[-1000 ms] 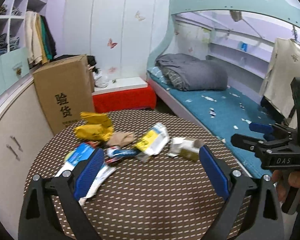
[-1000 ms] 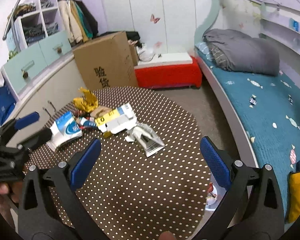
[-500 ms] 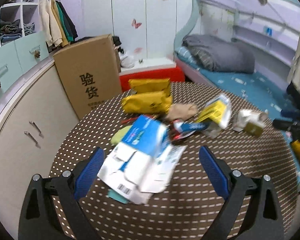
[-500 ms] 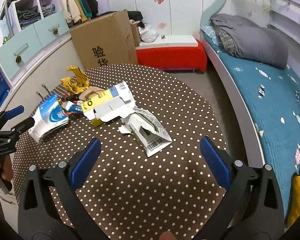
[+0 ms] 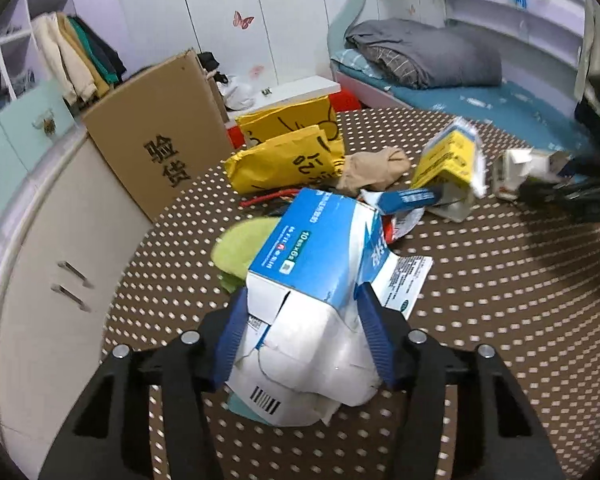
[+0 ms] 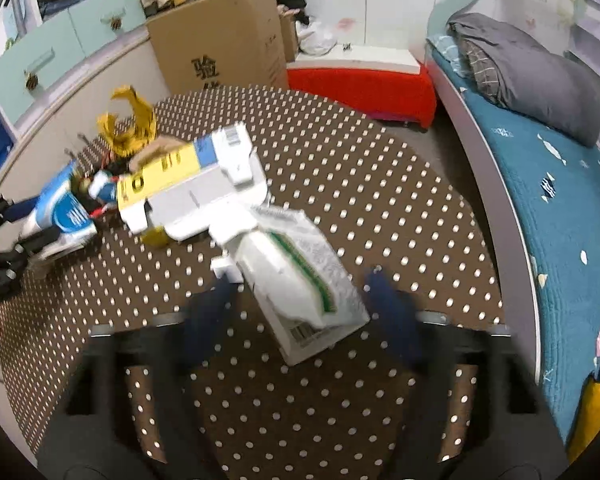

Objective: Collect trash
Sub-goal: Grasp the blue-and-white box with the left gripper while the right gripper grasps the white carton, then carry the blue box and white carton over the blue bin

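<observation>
Trash lies scattered on a round table with a brown dotted cloth (image 5: 500, 280). My left gripper (image 5: 302, 304) is closing, and its blue pads press both sides of a crumpled blue and white box (image 5: 316, 248). My right gripper (image 6: 300, 284) is blurred and closing around a white and green carton (image 6: 300, 272); its pads stand apart from the carton. A yellow and white box (image 6: 180, 176) lies just beyond the carton. Yellow bags (image 5: 288, 156), a tan crumpled wad (image 5: 376, 164) and a green item (image 5: 240, 248) lie behind the blue box.
A tall cardboard box (image 5: 156, 136) stands against the table's far left edge, beside a white cabinet (image 5: 40, 240). A red bench (image 6: 360, 84) sits behind the table. A bed with a teal cover (image 6: 560, 184) runs along the right side.
Both grippers dropped toward the table and moved in on the trash. The left jaws closed from wide open onto the blue and white box. The right jaws narrowed around the white and green carton.
</observation>
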Demonstrator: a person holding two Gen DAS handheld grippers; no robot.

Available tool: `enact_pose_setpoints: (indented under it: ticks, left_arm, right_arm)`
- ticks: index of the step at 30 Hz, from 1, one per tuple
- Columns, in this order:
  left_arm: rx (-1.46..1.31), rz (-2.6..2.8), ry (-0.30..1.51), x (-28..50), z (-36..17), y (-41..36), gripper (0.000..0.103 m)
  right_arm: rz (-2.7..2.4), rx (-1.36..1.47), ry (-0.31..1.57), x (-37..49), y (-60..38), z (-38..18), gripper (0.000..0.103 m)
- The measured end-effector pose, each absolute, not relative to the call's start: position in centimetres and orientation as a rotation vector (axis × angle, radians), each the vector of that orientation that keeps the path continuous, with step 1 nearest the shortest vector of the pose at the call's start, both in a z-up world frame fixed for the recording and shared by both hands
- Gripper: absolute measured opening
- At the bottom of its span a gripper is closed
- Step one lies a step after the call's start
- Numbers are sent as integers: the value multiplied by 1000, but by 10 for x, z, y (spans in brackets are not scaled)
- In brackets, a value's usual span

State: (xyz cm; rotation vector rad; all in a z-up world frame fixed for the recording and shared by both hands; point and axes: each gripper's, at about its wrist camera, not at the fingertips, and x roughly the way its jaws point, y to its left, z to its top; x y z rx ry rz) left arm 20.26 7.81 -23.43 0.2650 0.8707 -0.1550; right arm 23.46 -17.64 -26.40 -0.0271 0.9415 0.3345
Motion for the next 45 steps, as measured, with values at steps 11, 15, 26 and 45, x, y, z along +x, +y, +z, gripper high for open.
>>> enact_pose_setpoints:
  ticks: [11, 15, 26, 45]
  left_arm:
    - [132, -188, 855, 156, -222, 67, 53]
    - [56, -213, 835, 145, -211, 59, 53]
    - [-61, -297, 766, 135, -174, 23, 53]
    - [-69, -481, 706, 161, -130, -84, 53]
  right_arm:
    - [371, 92, 896, 183, -211, -246, 55]
    - [371, 153, 858, 165, -229, -232, 55]
    - [376, 234, 756, 137, -265, -195, 55]
    - [158, 409, 638, 103, -399, -172, 55]
